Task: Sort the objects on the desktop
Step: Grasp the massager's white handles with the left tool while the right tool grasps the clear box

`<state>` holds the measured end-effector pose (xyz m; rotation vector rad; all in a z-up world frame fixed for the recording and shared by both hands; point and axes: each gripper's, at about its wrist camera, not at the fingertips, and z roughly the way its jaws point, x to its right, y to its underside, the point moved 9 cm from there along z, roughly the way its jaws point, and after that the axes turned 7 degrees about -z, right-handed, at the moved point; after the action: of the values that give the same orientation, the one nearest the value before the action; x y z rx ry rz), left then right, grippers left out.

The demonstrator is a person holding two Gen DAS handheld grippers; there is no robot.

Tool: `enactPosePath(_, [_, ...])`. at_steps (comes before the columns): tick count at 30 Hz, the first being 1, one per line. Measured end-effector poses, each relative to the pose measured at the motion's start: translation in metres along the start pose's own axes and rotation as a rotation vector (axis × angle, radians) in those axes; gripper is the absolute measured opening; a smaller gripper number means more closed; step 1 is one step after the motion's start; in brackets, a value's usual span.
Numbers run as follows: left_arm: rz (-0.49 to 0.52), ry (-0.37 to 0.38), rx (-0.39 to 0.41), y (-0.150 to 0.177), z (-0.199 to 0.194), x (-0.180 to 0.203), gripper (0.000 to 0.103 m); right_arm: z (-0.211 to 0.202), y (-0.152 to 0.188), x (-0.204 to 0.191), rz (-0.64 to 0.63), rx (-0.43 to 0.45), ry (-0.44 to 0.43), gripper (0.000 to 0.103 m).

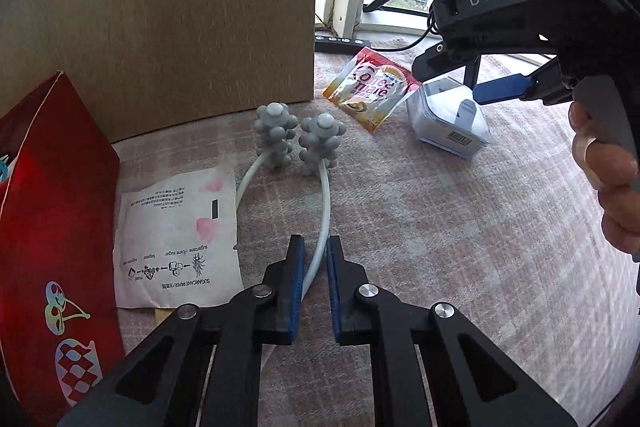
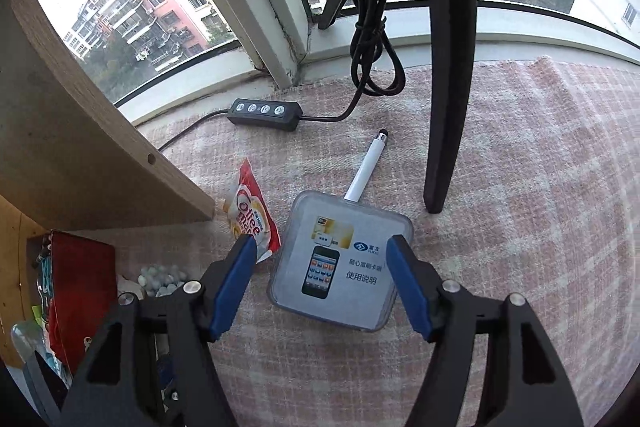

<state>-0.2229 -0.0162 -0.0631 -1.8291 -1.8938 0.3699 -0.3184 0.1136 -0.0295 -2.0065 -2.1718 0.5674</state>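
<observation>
The left gripper (image 1: 314, 259) is pointing down at the pink checked cloth (image 1: 440, 227), and its blue pads are squeezing in on the thin white bar of a massager (image 1: 320, 211). The massager is lying on the cloth with its two bumpy grey heads close to a wooden board (image 1: 160, 7). A white paper packet (image 1: 176, 243) is lying just to the left of it, next to a red bag (image 1: 52, 227). The right gripper (image 2: 322, 259) is hanging over a small clear box (image 2: 340, 263) with a phone picture on it, and its blue pads are standing wide apart, one on each side, not touching it. A coffee creamer packet (image 2: 252, 215) is lying beside the box, and a white pen (image 2: 368, 167) is poking out from behind it.
</observation>
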Motion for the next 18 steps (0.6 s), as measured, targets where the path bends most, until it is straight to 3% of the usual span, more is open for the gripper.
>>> enactPosePath(10, [0.002,0.011,-0.004,-0.001,0.000,0.003,0.009,0.005,0.004,0.008,-0.014,-0.047,0.059,0.069])
enactPosePath(14, [-0.001,0.021,-0.007,-0.001,0.000,0.004,0.009,0.008,0.004,0.003,0.026,-0.077,0.004,0.069])
enactPosePath(18, [-0.010,0.032,-0.008,-0.001,0.001,0.005,0.009,0.012,0.002,-0.001,0.008,-0.087,0.033,0.070])
